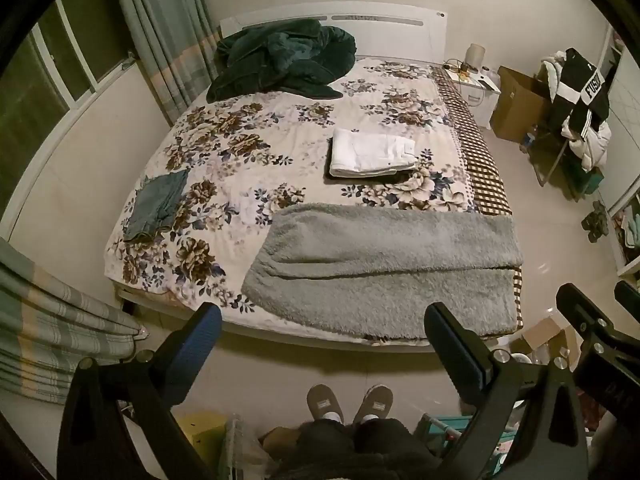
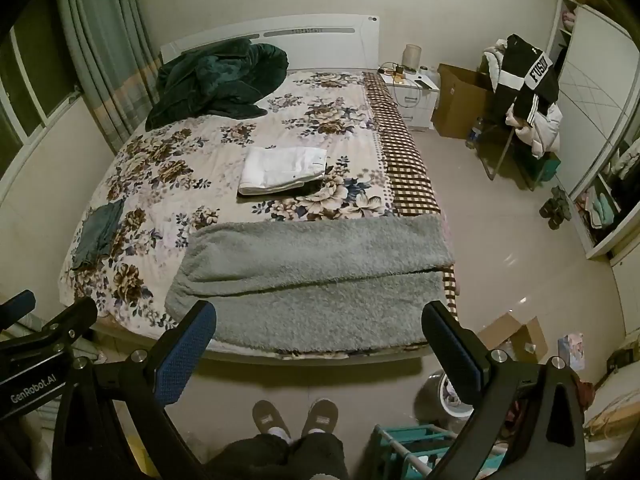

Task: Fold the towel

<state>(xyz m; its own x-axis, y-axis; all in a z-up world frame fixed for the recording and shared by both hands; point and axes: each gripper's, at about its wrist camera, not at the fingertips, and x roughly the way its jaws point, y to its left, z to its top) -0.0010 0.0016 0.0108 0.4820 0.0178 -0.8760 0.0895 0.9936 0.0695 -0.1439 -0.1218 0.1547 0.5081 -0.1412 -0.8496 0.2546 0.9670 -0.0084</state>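
A fluffy grey towel lies folded over once at the foot of the bed, its upper layer set back from the near edge. My left gripper hangs open above the floor just short of the towel's near edge, nothing between its blue pads. My right gripper is open too, held at about the same height beside the left one. Each gripper shows at the edge of the other's view. Both stand apart from the towel.
The floral-sheeted bed carries a folded white garment, a small teal cloth and a dark green blanket. A person's slippered feet stand below. Curtain left; boxes, chair with clothes and a wardrobe right.
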